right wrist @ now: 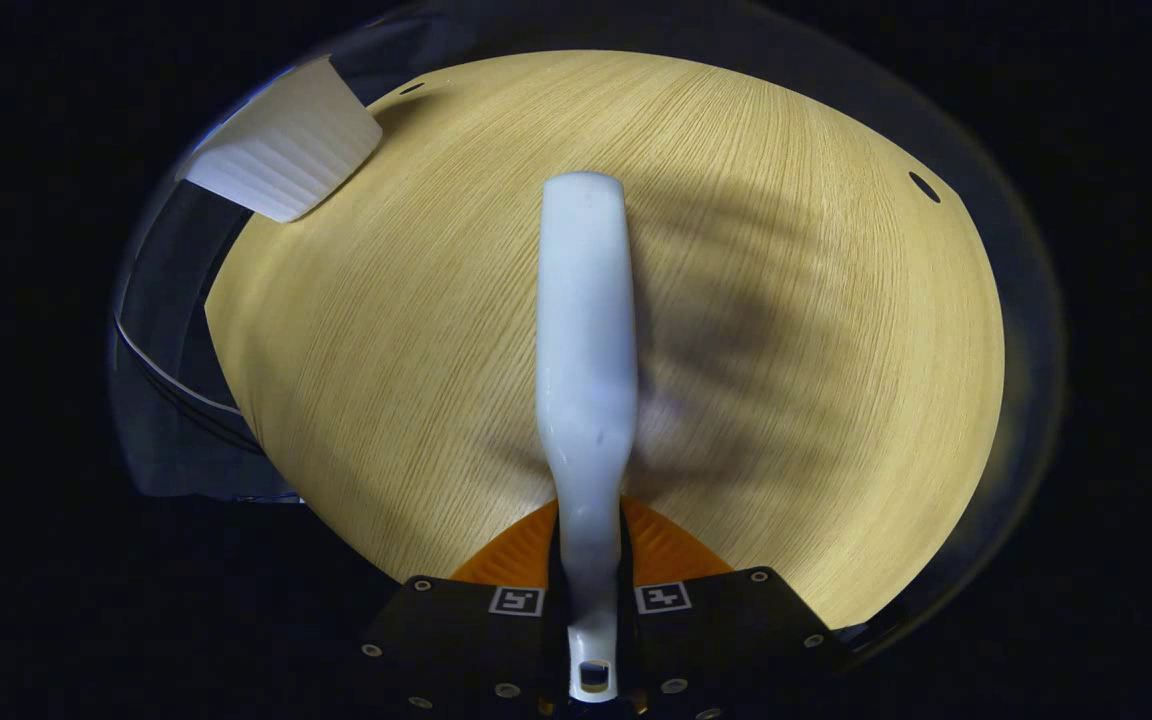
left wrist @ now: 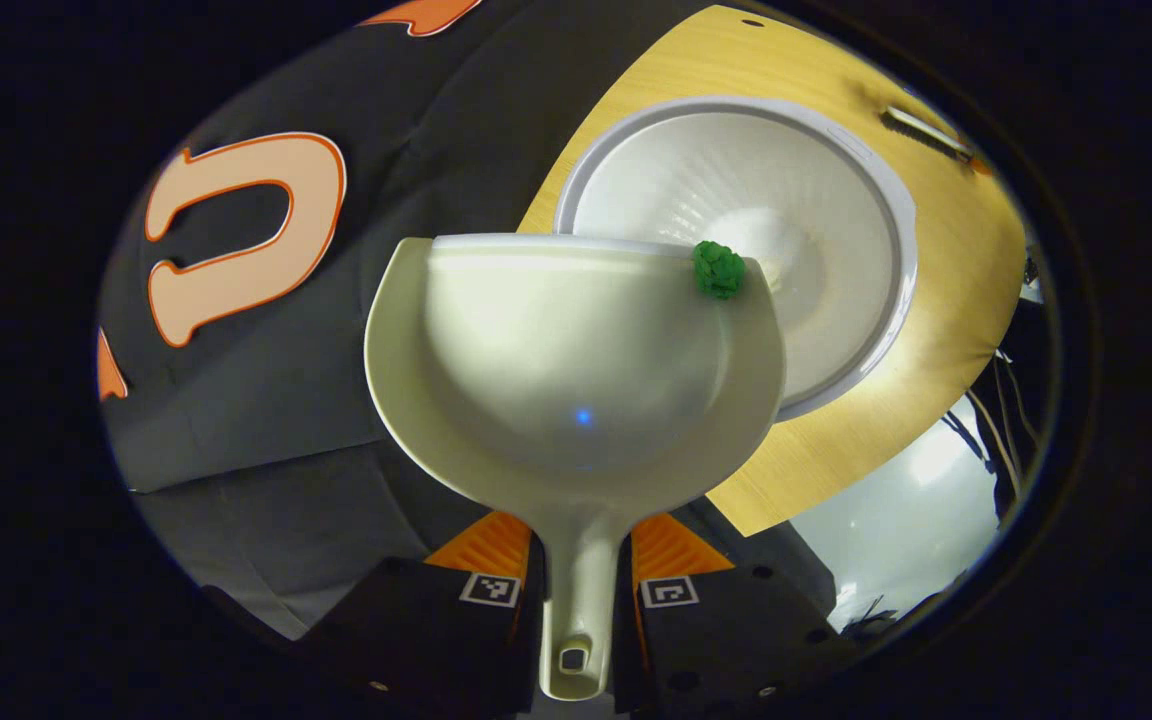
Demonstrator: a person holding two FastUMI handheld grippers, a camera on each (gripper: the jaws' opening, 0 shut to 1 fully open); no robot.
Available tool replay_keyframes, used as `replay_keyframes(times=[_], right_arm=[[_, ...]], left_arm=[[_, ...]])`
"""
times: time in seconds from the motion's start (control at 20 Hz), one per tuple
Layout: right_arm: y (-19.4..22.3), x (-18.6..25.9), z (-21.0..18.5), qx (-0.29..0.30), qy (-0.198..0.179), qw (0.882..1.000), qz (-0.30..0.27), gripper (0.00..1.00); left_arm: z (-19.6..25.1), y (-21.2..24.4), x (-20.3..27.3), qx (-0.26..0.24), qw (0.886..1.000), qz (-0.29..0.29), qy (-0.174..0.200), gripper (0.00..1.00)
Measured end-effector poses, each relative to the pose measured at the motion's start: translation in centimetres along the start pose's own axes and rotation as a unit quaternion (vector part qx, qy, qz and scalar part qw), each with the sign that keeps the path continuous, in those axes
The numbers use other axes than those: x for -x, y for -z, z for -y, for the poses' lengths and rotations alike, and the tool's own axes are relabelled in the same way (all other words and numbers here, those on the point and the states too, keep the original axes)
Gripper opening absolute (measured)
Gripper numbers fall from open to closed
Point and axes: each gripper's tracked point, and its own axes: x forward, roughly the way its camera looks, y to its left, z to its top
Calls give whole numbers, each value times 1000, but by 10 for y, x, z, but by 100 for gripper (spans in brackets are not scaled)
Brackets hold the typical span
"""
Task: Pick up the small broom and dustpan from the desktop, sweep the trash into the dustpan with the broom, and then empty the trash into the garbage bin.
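- In the left gripper view, the left tongs (left wrist: 576,590) are clenched on the handle of the dustpan (left wrist: 576,370), one finger pressing on each side of it.
- The dustpan is held up in the air, and its front edge reaches over the near rim of the garbage bin (left wrist: 881,300).
- A green crumpled piece of trash (left wrist: 718,269) sits at the dustpan's front edge, towards the right, over the bin's opening.
- The white, round bin stands on the wooden counter (left wrist: 946,330), close to its edge.
- A small dark object (left wrist: 926,132) lies on the counter beyond the bin; what it is cannot be told.
- In the right gripper view, the right tongs (right wrist: 591,590) grasp the narrow handle of the broom (right wrist: 586,340), which points straight ahead above the counter (right wrist: 786,300).
- A white ribbed piece (right wrist: 286,150) shows at the upper left of that view, by the counter's edge.
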Motion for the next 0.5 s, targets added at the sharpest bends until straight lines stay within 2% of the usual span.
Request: replay_keyframes(times=[0.1, 0.15, 0.25, 0.35, 0.5], right_arm=[[0, 0, 0, -2, 0, 1000, 0, 18], [-1, 0, 0, -4, 1, 1000, 1, 18], [-2, 0, 0, -8, 0, 1000, 1, 18], [-4, 0, 0, -13, -1, 1000, 2, 18], [-4, 0, -1, -25, -1, 1000, 3, 18]], left_arm=[[-13, -3, 0, -30, 999, -2, -28, 29], [-11, -4, -3, -22, 1000, 0, -18, 30], [21, -7, -4, 41, 998, 11, 55, 29], [46, -15, -4, 106, 987, 32, 113, 29], [55, -31, 2, 167, 976, 79, 115, 30]])
